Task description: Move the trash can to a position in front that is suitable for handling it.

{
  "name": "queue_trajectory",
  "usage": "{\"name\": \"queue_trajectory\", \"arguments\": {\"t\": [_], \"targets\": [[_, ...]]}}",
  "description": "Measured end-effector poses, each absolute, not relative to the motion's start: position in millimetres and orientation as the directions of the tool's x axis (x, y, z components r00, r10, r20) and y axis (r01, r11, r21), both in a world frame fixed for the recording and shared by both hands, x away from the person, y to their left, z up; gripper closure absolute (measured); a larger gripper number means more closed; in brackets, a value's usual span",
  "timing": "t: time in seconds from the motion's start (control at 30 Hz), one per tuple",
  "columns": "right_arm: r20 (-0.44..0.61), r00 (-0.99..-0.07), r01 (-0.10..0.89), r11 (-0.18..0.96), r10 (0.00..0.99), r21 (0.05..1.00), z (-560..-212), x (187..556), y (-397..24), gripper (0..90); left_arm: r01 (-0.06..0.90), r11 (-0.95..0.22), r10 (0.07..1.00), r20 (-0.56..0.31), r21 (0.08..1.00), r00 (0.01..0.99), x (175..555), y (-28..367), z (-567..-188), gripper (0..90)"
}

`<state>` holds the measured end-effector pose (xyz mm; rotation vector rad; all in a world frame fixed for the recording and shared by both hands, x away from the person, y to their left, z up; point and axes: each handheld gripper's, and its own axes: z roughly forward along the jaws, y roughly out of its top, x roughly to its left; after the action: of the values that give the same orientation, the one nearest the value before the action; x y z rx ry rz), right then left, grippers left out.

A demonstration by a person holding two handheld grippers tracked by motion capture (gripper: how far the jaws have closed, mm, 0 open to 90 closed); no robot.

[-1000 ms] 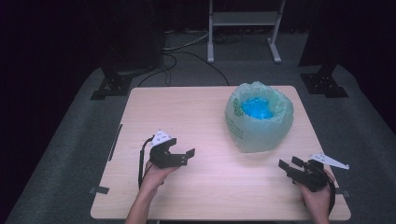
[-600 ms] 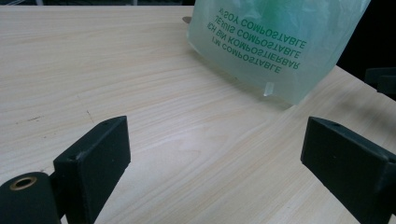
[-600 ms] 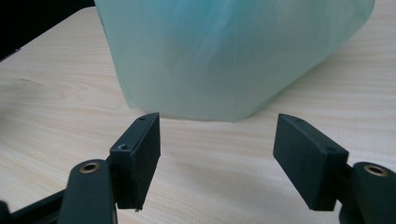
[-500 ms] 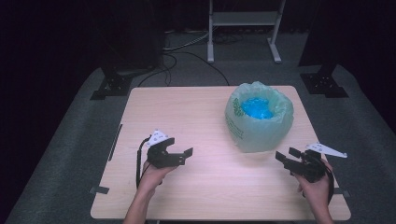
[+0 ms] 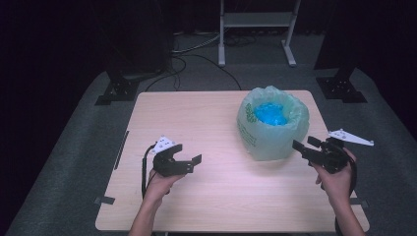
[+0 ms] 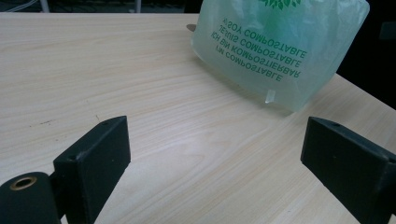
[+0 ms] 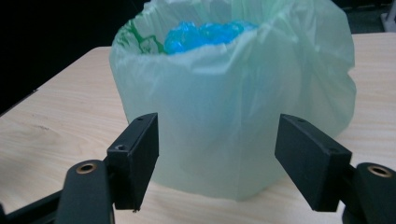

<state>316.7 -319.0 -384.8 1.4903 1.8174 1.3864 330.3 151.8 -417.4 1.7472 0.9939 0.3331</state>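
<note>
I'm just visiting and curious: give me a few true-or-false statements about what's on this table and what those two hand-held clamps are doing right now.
1. The green bag stands on the table with its mouth open. True.
2. Something red lies inside the bag. False: the blue stuff inside is bright blue.
3. The right gripper has its jaws open, pointing at the bag. True.
4. The left gripper is clamped on the bag. False: its jaws are open, well apart from the bag.
5. The bag carries green printed lettering. True.

green bags: 1 sitting | tables: 1 carrying it | grippers: 2, left gripper, right gripper, both gaping
</note>
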Motion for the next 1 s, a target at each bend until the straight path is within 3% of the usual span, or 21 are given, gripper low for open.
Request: {"name": "queue_trajectory", "arguments": {"t": [0.6, 1.0], "targets": [[0.317, -0.276, 0.517, -0.138, 0.908, 0.845, -354, 363, -317, 29.9, 0.457, -0.096, 0.755, -0.235, 0.884, 0.613, 330, 155, -415, 7.2], [0.306, -0.225, 0.578, -0.126, 0.925, 0.806, -360, 392, -307, 30.7, 0.452, -0.087, 0.754, -0.238, 0.888, 0.612, 330, 157, -414, 7.2]]}}
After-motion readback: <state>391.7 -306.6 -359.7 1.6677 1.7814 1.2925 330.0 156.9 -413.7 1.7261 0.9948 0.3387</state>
